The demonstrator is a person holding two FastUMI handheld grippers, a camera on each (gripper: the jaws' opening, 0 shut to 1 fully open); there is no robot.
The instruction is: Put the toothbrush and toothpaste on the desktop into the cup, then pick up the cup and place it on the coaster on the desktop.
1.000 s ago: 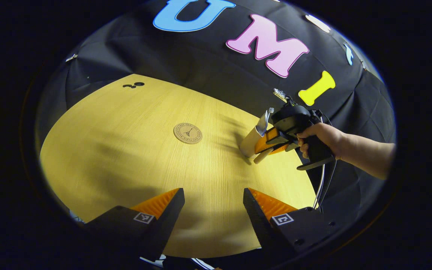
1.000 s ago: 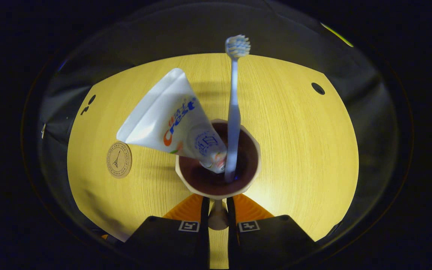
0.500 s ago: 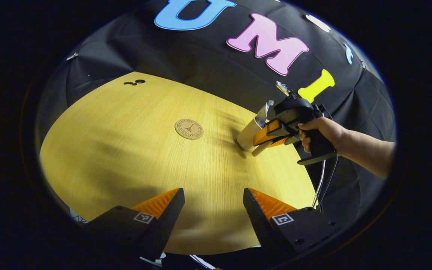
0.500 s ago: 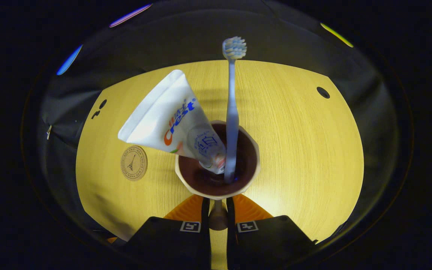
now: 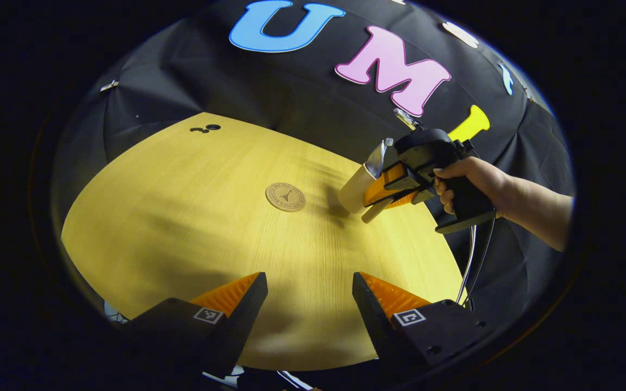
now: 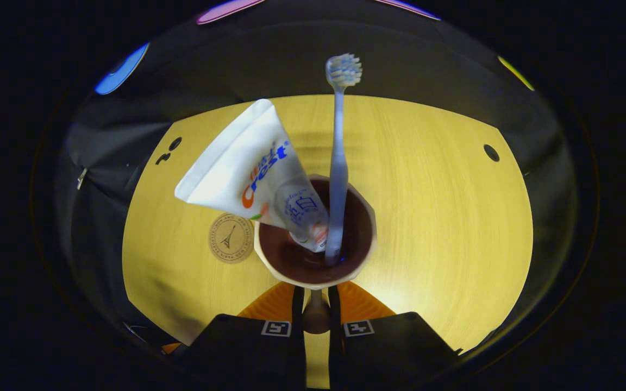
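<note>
Near the coaster (image 5: pixel 286 196), left gripper view: cup (image 5: pixel 354 189) up off the table (image 5: pixel 182 217), just right of the coaster, not on it. Tilted, rim toward the wall, shadow on the wood between cup and coaster. Clamped at its handle by right gripper (image 5: pixel 386 194), orange fingers narrow on it. Gripper held by a hand (image 5: pixel 468 182) coming in from the right, cable hanging below. Tube (image 5: pixel 376 157) sticking out of the cup top; brush not separable here. Left gripper (image 5: pixel 309 296) at near edge of the table, well short of the coaster, fingers wide apart, nothing between them. Two small holes in the table at far left corner, well beyond the coaster.

Beside the coaster (image 6: pixel 231 246), right gripper view: cup (image 6: pixel 367 239) looked into from above, brown inside, pale rim, rim overlapping coaster's right edge in the picture. Contact with coaster: cannot tell from this angle. Tube (image 6: pixel 248 171) cap-down in the cup, flat end leaning up-left, above the coaster. Brush (image 6: pixel 338 157) standing near upright in the cup, bristles up, right of the tube. Right gripper (image 6: pixel 316 309) narrow, both fingers pressed on cup handle directly under the rim. Table (image 6: pixel 443 217) bare to the right of the cup, one hole at far right corner.
</note>
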